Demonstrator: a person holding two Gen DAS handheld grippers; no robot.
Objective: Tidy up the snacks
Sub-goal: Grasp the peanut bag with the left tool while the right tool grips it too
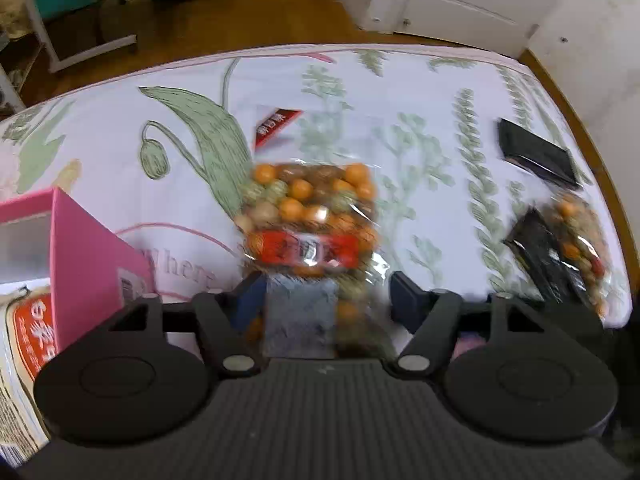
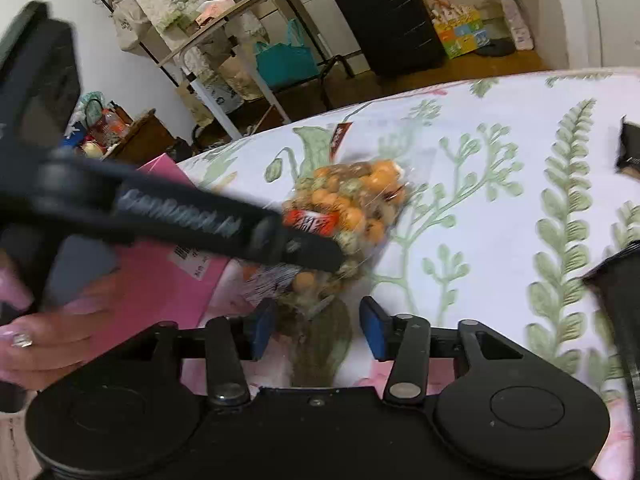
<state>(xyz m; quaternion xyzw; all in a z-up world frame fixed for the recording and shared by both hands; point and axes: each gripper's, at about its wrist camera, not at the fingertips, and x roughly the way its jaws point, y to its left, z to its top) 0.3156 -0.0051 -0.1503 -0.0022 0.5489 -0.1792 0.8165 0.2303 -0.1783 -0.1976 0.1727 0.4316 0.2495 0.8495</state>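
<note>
While the sort is only partly done, as far as these two views let me judge, notes run view by view.

Left wrist view
- Left claw [image 1: 326, 300]: fingers set apart, with the near end of a clear snack bag [image 1: 310, 220] lying between them; it looks carried by one finger only. Blur hides the contact, so I cannot tell if it is truly pinched.
- Snack bag: full of orange and green coated nuts, red label across it, hanging over the bed [image 1: 400, 92], centre of view.
- Pink box [image 1: 86, 256]: near left, just beside the bag; a packet with an orange label [image 1: 34, 336] lies near it at the left edge, seemingly already gathered.
- Left to do: a second nut bag [image 1: 580, 236] with a dark packet [image 1: 540, 256] at the near right, and a black packet [image 1: 536, 154] at the far right, all well apart from the box.

Right wrist view
- Right claw [image 2: 318, 330]: spread, nothing between the fingers.
- Left claw: crosses from the left, its tip at the snack bag, the person's hand [image 2: 52, 340] behind it.
- Snack bag: above the floral sheet, right of the pink box, not yet in it.
- Progress: judged early to middle; three items wait on the right.
</note>
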